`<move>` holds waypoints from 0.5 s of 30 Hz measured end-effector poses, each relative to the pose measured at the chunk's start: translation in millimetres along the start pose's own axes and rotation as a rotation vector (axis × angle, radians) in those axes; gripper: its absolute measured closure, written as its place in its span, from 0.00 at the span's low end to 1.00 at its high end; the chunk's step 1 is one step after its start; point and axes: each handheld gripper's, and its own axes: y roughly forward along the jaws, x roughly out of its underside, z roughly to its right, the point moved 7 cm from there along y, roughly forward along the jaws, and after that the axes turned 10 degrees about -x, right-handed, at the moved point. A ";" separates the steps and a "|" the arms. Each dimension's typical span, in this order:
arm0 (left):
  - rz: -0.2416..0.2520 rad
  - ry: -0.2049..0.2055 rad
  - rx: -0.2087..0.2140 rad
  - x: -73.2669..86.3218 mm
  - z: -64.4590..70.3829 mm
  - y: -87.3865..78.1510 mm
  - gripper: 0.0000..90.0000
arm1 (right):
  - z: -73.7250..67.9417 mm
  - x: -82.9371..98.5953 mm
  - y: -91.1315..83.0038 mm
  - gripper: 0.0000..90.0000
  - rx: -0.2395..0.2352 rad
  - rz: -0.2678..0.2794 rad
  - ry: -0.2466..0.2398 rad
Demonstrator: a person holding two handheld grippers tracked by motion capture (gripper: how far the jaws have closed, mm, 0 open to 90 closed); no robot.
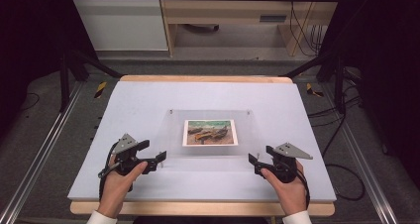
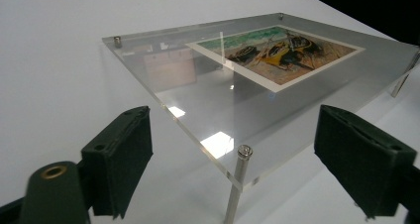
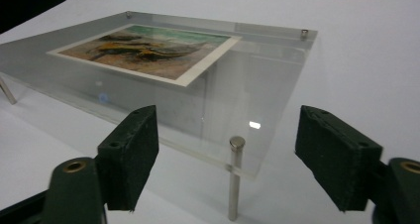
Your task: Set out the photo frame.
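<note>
- A clear acrylic frame (image 1: 210, 133) stands near the middle of the white table (image 1: 138, 100), raised off the surface on short metal corner posts.
- A printed picture (image 1: 210, 132) of boats on a beach, with a white border, lies flat inside the frame, about at its centre.
- The left gripper (image 1: 159, 159) sits at the frame's near left corner, held by the person's left hand (image 1: 118, 182); its jaws stand wide apart and grip nothing.
- In the left gripper view, the near left corner post (image 2: 236, 184) stands between the two black jaws, touching neither; the acrylic edge runs away from it on both sides.
- The right gripper (image 1: 255, 163) sits at the near right corner, held by the right hand (image 1: 288, 187); its jaws are likewise spread wide, with nothing between the pads but air and the corner.
- In the right gripper view, the near right corner post (image 3: 235, 177) rises upright between the jaws, clear of both, with the frame's corner resting on it.
- Both grippers lie low over the table, just beside the frame, one at each near corner, pointing towards it.
- Each gripper carries a grey three-cornered plate (image 1: 293, 151) on top.
- Beyond the table, a wooden cabinet (image 1: 233, 16) stands on the floor.
</note>
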 end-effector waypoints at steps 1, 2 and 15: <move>-0.004 0.003 -0.005 -1.0 -0.7 2.1 0.18 | -0.2 -1.7 1.8 0.30 -0.001 -0.008 -0.010; -0.008 0.004 -0.010 -3.0 -1.5 5.2 0.19 | -0.4 -4.0 4.0 0.30 -0.004 -0.017 -0.016; -0.037 -0.044 -0.012 -7.6 -9.2 24.8 0.26 | 19.4 -12.9 32.8 0.31 -0.016 -0.087 0.052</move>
